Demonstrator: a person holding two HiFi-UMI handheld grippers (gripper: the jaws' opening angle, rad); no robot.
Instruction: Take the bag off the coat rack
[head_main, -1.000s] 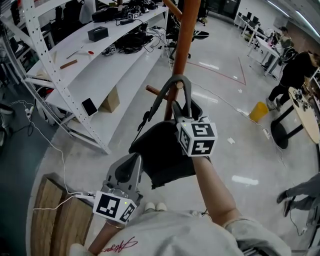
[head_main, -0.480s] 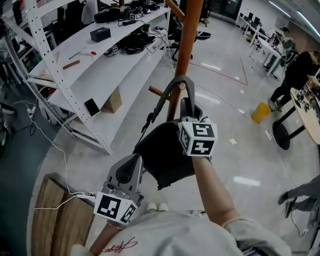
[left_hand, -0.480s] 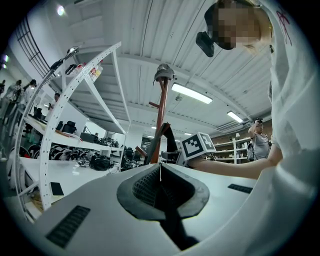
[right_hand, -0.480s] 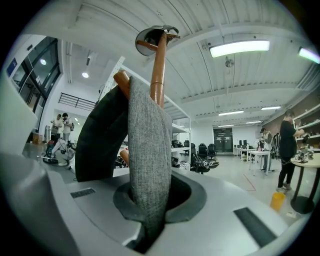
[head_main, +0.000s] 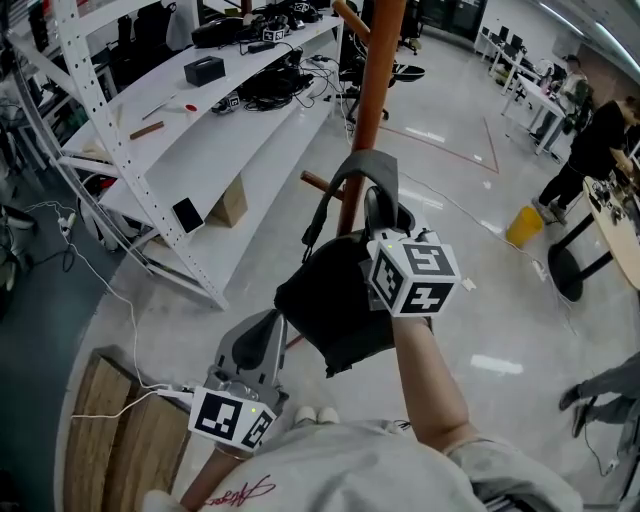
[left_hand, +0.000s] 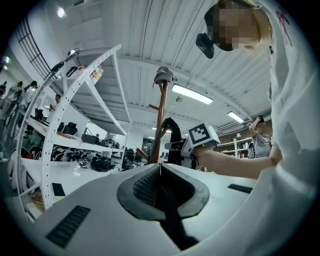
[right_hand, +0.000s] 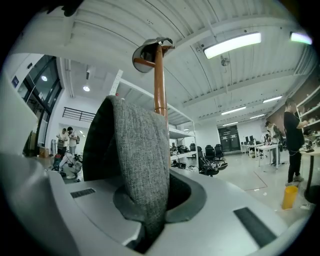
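A black bag (head_main: 335, 300) hangs by a grey woven strap (head_main: 365, 165) at the brown coat rack pole (head_main: 372, 90), beside a short peg (head_main: 322, 183). My right gripper (head_main: 383, 222) is shut on that strap. In the right gripper view the strap (right_hand: 142, 160) fills the closed jaws of the right gripper (right_hand: 150, 212), with the pole (right_hand: 159, 80) behind it. My left gripper (head_main: 262, 338) hangs below and left of the bag, apart from it. It is shut with nothing in it, its pads meeting in the left gripper (left_hand: 160, 182) view.
A white shelving rack (head_main: 150, 150) with cables and small boxes stands at the left. A wooden pallet (head_main: 110, 420) lies at the lower left. A yellow bin (head_main: 520, 222), a round table (head_main: 615, 225) and people stand at the right.
The right gripper's jaws have closed on the strap. Gripper, strap loop and bag have shifted slightly up and to the right. The left gripper has stayed put.
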